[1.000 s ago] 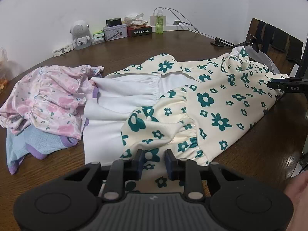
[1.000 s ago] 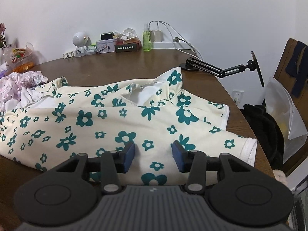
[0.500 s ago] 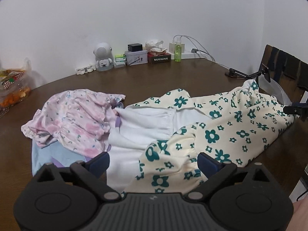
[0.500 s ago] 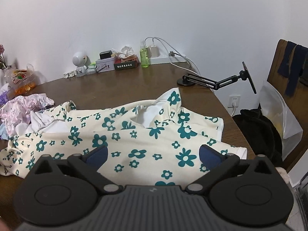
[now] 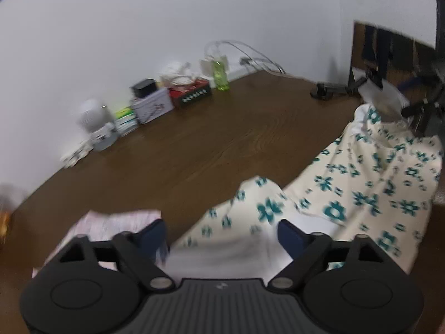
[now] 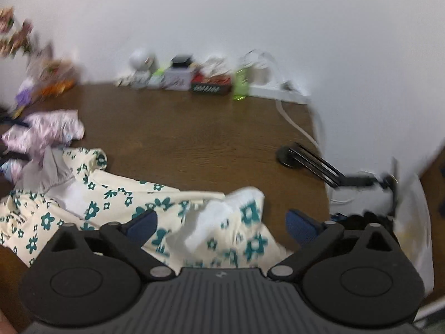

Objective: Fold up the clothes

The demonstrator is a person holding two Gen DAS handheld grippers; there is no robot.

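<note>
Both grippers have lifted away from the cream floral garment (image 6: 116, 203) since a second ago, releasing it. It lies crumpled on the wooden table (image 6: 194, 139), the pink garment (image 6: 44, 130) beside it. The left gripper (image 5: 222, 231) and right gripper (image 6: 222, 220) hover above, jaws wide, narrowing slightly, empty.

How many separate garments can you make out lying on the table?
3, perhaps more. A cream floral garment sprawls along the near edge. A pink floral garment lies bunched to its left. A pale blue garment peeks from under the pink one; others may be hidden.
</note>
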